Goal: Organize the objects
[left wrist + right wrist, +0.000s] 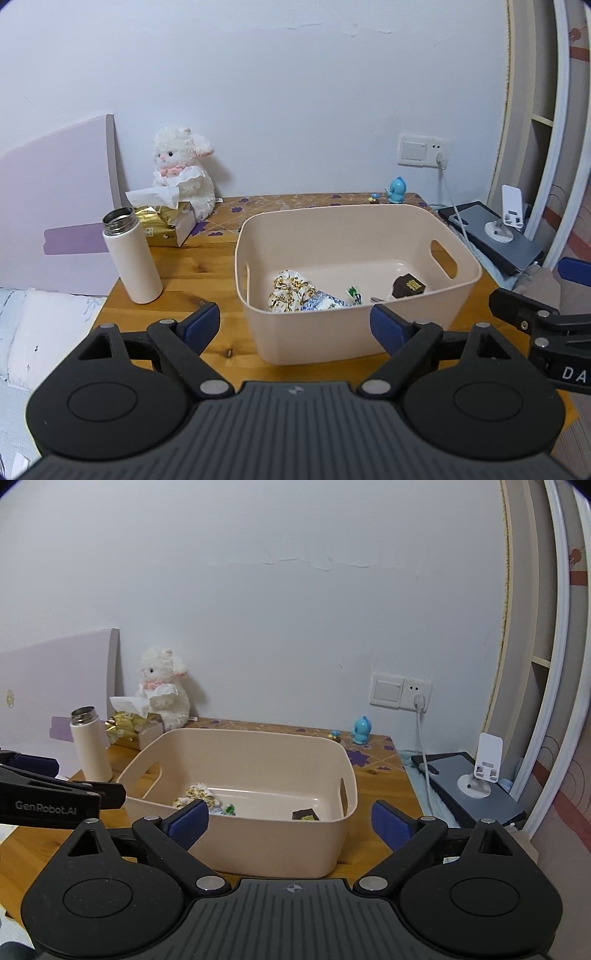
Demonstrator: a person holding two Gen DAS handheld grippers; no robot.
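Both my claws, left [295,325] and right [290,821], gape wide and empty just before the beige bin [354,332]; a white flask [131,254] stands left of it.

Soft, even indoor light fills both views, slightly dim and cool. The white plush lamb [184,170] casts a faint shadow on the wall. Fisheye bending curves the edges; corners darken. Focus is sharp.

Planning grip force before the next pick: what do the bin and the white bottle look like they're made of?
The bin looks like smooth beige moulded plastic: thin walls, rounded rim, cut-out handle. The bottle has a matte white body with a bare shiny steel neck, probably coated metal, and no cap on it.
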